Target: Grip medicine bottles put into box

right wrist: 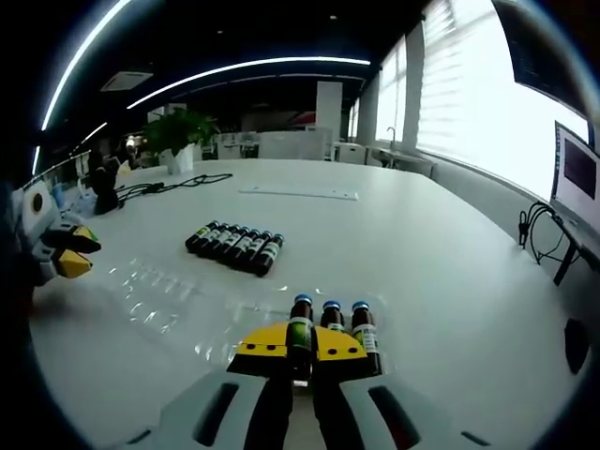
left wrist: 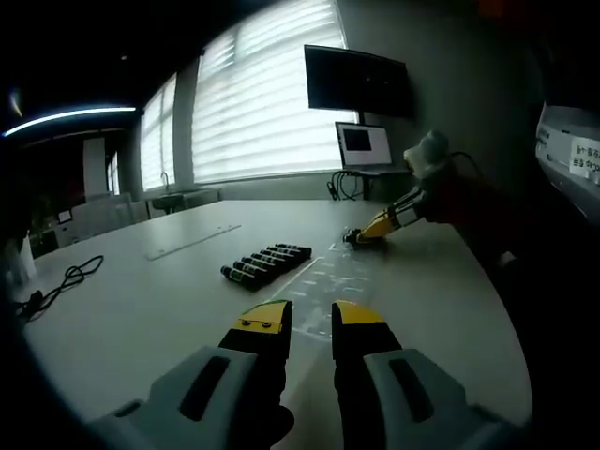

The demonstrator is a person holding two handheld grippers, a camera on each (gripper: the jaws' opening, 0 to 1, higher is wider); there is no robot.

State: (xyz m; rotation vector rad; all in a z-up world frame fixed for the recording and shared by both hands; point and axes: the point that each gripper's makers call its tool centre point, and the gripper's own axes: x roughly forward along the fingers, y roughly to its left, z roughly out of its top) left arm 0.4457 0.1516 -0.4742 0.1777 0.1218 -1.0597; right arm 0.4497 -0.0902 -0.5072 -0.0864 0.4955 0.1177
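A white table (left wrist: 141,309) carries a black cable (left wrist: 56,286) at its left and a flat strip (right wrist: 298,192) farther off. A laptop (left wrist: 364,145), wall screen (left wrist: 354,82), blinds (left wrist: 262,94) and plant (right wrist: 178,131) stand beyond.

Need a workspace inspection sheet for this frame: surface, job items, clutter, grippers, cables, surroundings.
Surface: white table, large and rounded.
Job's things: row of dark medicine bottles lying side by side; three blue-capped bottles upright in a clear plastic tray.
Clutter: flat clear strip farther along the table.
Grippers: right gripper shut on the leftmost upright bottle; left gripper open, holding nothing, above the table.
Cables: black cable on the table; cable bundle near the laptop.
Surroundings: blinds, wall monitor, laptop, potted plant.
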